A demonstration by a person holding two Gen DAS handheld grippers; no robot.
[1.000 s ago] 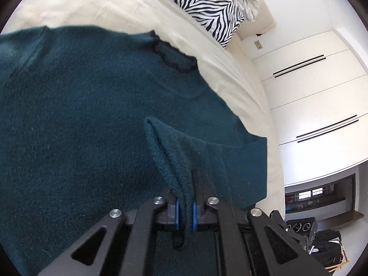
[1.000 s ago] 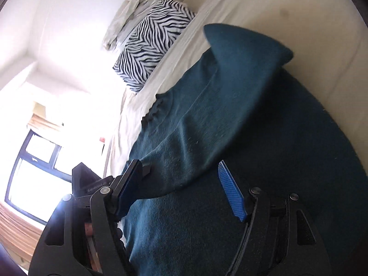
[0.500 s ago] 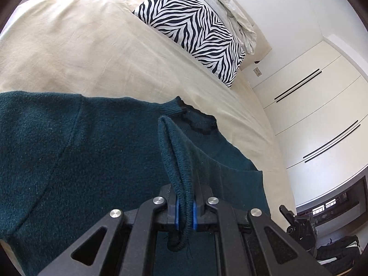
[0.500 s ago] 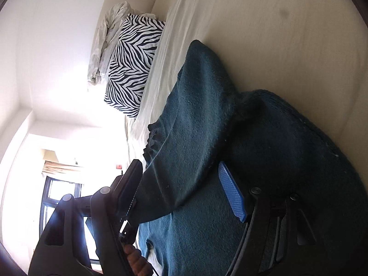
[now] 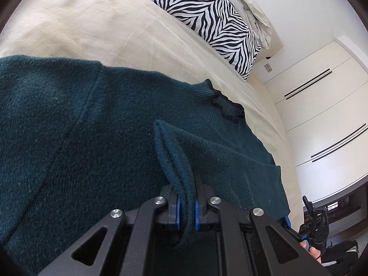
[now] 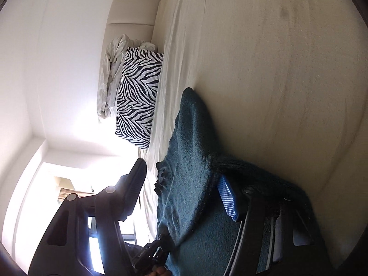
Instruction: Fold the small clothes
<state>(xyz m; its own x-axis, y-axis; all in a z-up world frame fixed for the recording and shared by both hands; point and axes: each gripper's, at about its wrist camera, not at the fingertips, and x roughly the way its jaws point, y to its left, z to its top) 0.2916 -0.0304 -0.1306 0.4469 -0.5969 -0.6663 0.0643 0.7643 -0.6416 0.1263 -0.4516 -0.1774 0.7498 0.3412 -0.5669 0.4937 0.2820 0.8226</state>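
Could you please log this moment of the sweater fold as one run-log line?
left gripper: shut on sweater edge | right gripper: closing, sweater between jaws | surface: bed

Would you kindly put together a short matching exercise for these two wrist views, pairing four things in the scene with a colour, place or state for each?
Things:
1. sweater
2. pillow
3. left gripper
4. bedsheet

Descriptions:
A. black and white zebra stripes
B. plain cream, spread under the clothing
C. dark teal knit with a frilled collar
D. shut on a fold of knit fabric

Right pairs: 1-C, 2-A, 3-D, 4-B
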